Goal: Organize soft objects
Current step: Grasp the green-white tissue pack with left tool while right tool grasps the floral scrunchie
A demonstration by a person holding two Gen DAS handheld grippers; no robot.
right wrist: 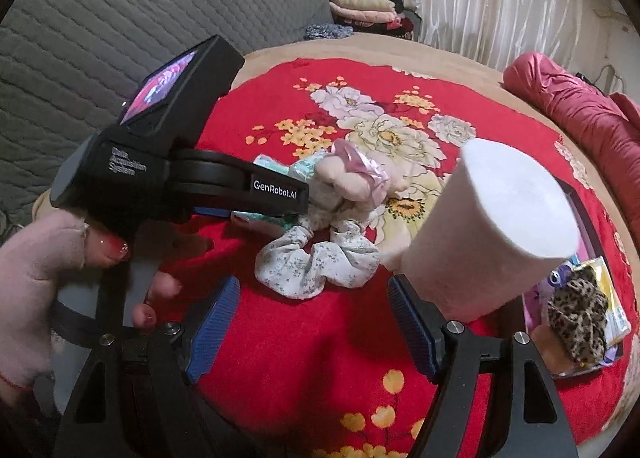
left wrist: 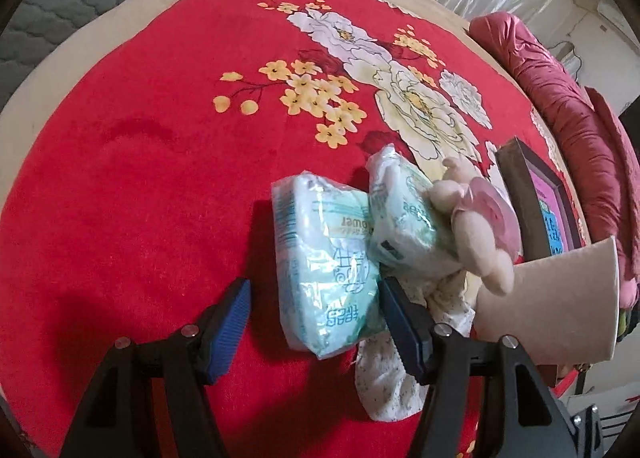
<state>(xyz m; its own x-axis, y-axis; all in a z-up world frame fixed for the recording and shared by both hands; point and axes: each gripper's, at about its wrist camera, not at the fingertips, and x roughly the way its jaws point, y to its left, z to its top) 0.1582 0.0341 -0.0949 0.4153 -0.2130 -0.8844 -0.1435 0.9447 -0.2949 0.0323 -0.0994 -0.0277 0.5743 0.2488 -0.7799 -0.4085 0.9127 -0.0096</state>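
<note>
Red floral blanket [left wrist: 140, 178] covers the bed, and the soft things lie on it in a cluster. Left gripper [left wrist: 316, 322] has its jaws spread either side of a tissue pack [left wrist: 328, 266], pads not pressing it. Beside it lie a second pack [left wrist: 404, 218], a plush toy [left wrist: 476, 230] and a floral scrunchie [right wrist: 316, 258]. Right gripper [right wrist: 314, 322] hangs released over the scrunchie, beside a white foam cylinder [right wrist: 492, 234].

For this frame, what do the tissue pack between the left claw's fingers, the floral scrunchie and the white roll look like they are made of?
Tissue pack: thin glossy plastic film over soft paper, judging by crinkles and glare. Floral scrunchie: light woven cloth, matte, gathered into ruffles. White roll: probably paper or fibre wadding, matte, with a flat fuzzy end face; the exact material is unclear.
</note>
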